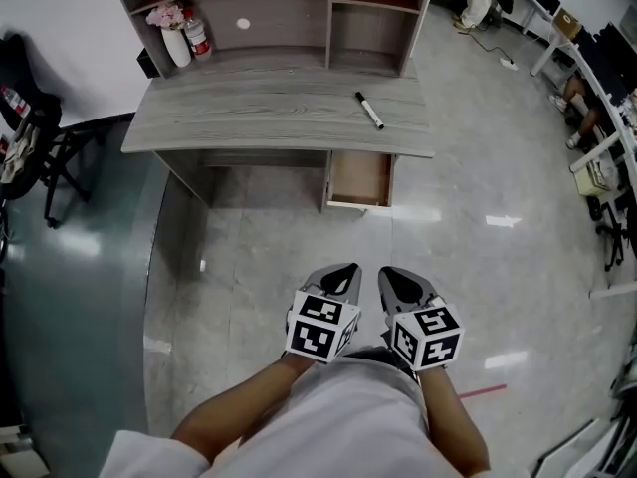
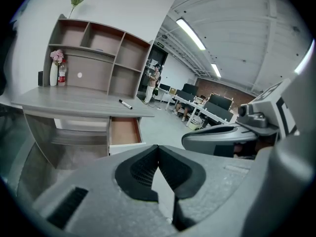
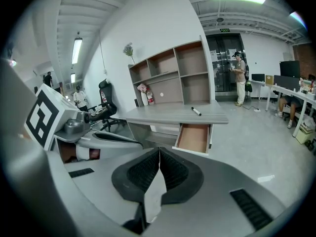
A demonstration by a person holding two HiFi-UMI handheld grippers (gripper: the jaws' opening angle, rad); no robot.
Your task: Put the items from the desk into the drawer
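A black and white marker [image 1: 369, 110] lies on the grey wooden desk [image 1: 249, 118], toward its right end. It also shows as the marker [image 2: 125, 104] and the marker [image 3: 196, 111] in the gripper views. Under the desk's right side a drawer [image 1: 359, 180] stands pulled out, its brown inside bare. Both grippers hang side by side close to my body, far from the desk. My left gripper [image 1: 343, 276] is shut with nothing in it, jaws meeting at the tips. My right gripper [image 1: 396, 281] is shut and empty too.
A hutch of open shelves [image 1: 279, 13] stands at the back of the desk, with a white vase of pink flowers [image 1: 175, 38] and a red bottle [image 1: 198, 38] at its left. A black chair [image 1: 30, 127] stands left. More desks and people are at the far right [image 1: 597, 98].
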